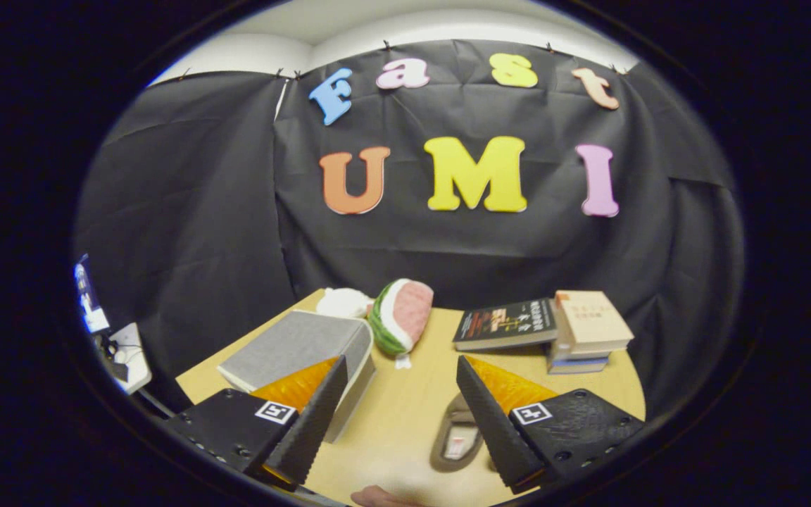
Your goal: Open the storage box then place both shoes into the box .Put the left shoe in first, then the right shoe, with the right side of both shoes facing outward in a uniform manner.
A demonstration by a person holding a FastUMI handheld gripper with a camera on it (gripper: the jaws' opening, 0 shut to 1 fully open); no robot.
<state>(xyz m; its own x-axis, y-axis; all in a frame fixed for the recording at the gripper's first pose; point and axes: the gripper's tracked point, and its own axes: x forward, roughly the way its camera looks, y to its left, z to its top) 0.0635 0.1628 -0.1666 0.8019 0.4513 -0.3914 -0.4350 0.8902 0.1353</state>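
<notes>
Gripper view: we hold the gripper [398, 401] spread, empty, above the tabletop [405, 415]. Storage box [300, 352] lies closed behind its left finger; 1 shoe [458, 440] beside its right. We judge the box lid light, stiff: lift by its front edge.

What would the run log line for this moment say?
tongs: open, holding nothing | storage box: closed, at one finger | shoe: on table, beside other finger | step: box not yet opened

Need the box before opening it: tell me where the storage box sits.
In the claw's view, the grey storage box lies closed on the table, just beyond one finger of the open claw, beside the watermelon plush.
</notes>
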